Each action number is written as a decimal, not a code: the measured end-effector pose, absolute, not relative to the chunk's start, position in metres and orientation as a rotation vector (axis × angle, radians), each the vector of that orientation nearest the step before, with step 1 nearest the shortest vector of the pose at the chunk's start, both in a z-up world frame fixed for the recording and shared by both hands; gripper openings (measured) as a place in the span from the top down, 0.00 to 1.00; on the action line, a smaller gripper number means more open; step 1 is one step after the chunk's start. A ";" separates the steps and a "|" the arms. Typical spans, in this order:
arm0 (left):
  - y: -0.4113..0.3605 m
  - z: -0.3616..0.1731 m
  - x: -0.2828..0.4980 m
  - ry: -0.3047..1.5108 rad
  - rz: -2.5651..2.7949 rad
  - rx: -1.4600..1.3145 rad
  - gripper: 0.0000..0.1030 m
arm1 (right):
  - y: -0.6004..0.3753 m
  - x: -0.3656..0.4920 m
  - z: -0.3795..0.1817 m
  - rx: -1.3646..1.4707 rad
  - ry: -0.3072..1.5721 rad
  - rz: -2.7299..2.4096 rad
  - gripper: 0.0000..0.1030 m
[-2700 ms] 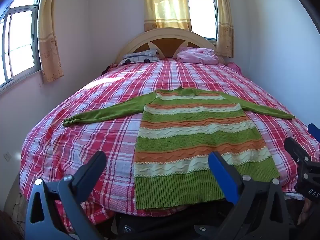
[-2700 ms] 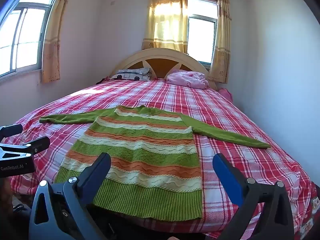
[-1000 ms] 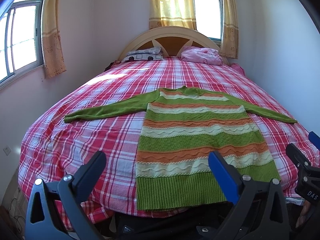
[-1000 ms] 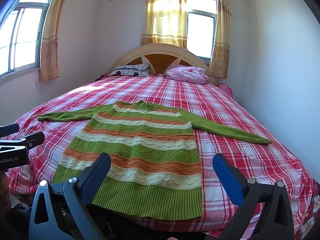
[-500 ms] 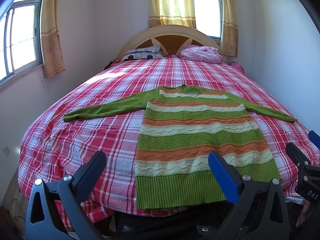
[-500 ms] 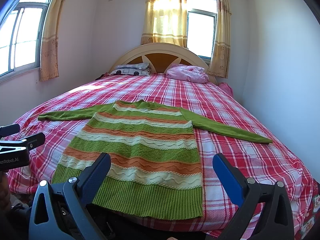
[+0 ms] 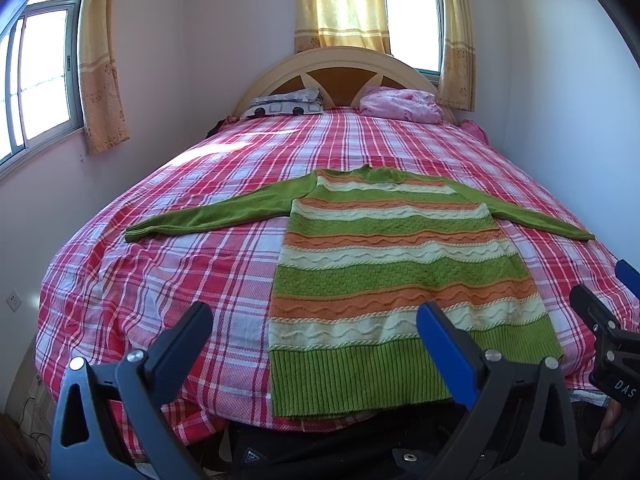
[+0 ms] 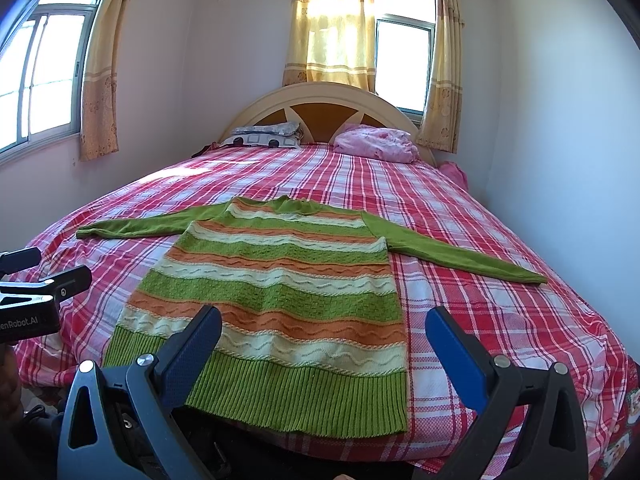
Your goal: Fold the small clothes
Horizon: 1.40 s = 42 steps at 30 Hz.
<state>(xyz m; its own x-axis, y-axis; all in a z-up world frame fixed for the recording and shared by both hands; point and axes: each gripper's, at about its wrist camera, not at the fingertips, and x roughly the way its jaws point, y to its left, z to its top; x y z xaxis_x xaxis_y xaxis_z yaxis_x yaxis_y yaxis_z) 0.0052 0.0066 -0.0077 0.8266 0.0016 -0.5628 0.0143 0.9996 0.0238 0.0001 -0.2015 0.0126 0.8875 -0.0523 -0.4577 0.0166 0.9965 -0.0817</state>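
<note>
Both cameras barely shifted, nothing touched | green-orange-cream striped knit sweater [image 7: 384,264] flat mid-frame on red plaid bed [image 7: 168,280], sleeves spread for folding | left tongs [image 7: 314,330], right tongs [image 8: 324,330] wide open, empty, hovering at hem

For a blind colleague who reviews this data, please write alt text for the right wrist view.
A green, orange and cream striped sweater lies flat, sleeves spread, on a red plaid bed. The open right gripper hovers over its green hem; the left gripper shows at the left edge. Two pillows lie by the headboard, under curtained windows.
</note>
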 end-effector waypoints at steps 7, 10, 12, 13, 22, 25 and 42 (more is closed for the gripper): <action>0.003 -0.012 0.005 0.607 -0.009 0.033 0.00 | -0.202 0.002 0.012 -0.073 0.492 -0.032 0.01; 0.002 -0.013 0.004 0.611 -0.010 0.034 0.00 | -0.203 0.003 0.011 -0.072 0.496 -0.029 0.01; 0.002 -0.012 0.008 0.620 -0.013 0.035 0.00 | -0.205 0.006 0.010 -0.067 0.506 -0.027 0.01; 0.001 -0.013 0.009 0.624 -0.017 0.036 0.00 | -0.206 0.008 0.008 -0.065 0.515 -0.025 0.01; -0.006 -0.024 0.041 0.722 -0.088 0.066 0.00 | -0.227 0.039 -0.013 -0.031 0.601 -0.033 0.01; -0.012 -0.029 0.057 0.746 -0.106 0.119 0.00 | -0.236 0.052 -0.022 -0.020 0.636 -0.036 0.01; -0.025 -0.041 0.200 0.725 -0.047 0.190 0.00 | -0.371 0.159 -0.048 0.063 0.714 -0.230 0.01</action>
